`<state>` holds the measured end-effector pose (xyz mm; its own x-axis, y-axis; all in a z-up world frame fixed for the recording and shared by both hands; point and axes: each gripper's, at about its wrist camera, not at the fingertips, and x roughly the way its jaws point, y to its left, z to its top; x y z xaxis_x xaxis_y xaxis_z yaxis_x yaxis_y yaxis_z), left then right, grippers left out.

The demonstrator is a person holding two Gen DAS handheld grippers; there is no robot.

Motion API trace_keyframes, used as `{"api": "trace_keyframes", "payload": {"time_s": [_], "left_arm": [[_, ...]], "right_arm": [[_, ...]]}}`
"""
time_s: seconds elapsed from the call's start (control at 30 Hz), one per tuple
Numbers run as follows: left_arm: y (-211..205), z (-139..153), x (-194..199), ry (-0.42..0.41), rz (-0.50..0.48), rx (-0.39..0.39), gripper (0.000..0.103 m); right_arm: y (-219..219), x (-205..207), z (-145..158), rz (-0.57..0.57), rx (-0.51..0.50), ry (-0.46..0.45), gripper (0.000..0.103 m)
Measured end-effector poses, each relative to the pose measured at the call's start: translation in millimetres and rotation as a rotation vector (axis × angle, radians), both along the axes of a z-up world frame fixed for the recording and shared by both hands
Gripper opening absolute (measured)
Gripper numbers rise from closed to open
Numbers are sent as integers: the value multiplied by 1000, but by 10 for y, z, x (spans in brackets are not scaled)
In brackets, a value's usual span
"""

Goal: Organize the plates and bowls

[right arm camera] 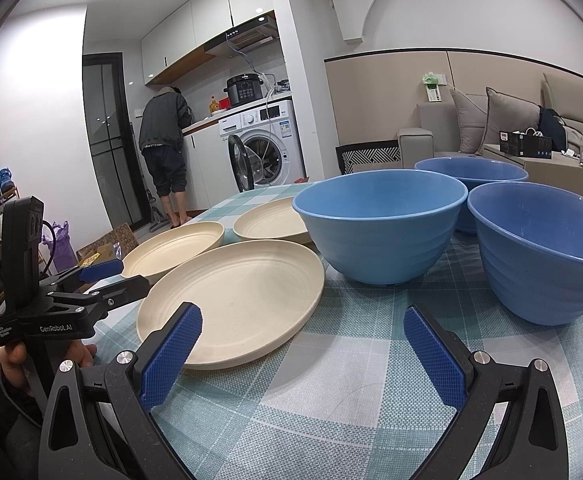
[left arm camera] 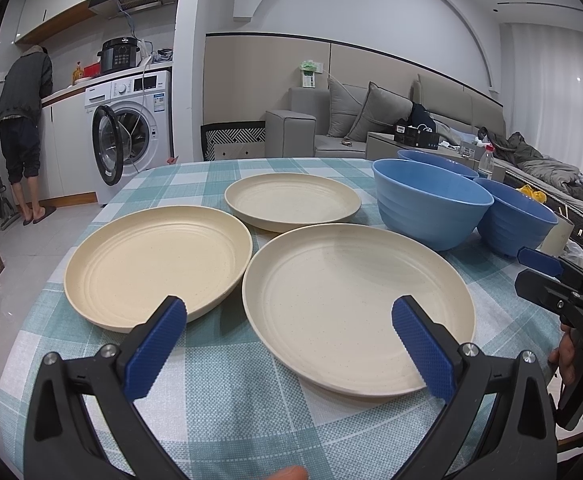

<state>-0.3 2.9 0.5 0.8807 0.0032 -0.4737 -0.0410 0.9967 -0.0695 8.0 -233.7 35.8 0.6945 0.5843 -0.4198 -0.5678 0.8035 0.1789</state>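
Observation:
Three cream plates lie apart on the checked tablecloth: a near plate (left arm camera: 355,304) (right arm camera: 235,296), a left plate (left arm camera: 157,264) (right arm camera: 175,246) and a far plate (left arm camera: 291,200) (right arm camera: 271,222). To their right stand three blue bowls: a middle bowl (left arm camera: 427,204) (right arm camera: 379,224), a right bowl (left arm camera: 511,220) (right arm camera: 543,252) and a far bowl (left arm camera: 435,160) (right arm camera: 471,176). My left gripper (left arm camera: 289,322) is open over the near edges of the near and left plates, holding nothing. My right gripper (right arm camera: 303,332) is open above the cloth between the near plate and the right bowl, holding nothing.
A person (left arm camera: 23,120) stands at the kitchen counter beside a washing machine (left arm camera: 131,132) with its door open. A grey sofa (left arm camera: 351,120) and a low table with boxes lie behind the table. A plastic bottle (left arm camera: 486,162) stands near the bowls. The table's left edge (left arm camera: 51,280) drops to the floor.

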Motion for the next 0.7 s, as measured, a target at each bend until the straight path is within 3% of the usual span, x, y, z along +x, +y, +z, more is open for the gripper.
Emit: {"api": "trace_keyframes", "payload": {"time_s": [0.7], "left_arm": [[-33,-2,-10,-6,13,9,103]], "right_arm": [[6,-16,-10,3,-5,-4,103]]}}
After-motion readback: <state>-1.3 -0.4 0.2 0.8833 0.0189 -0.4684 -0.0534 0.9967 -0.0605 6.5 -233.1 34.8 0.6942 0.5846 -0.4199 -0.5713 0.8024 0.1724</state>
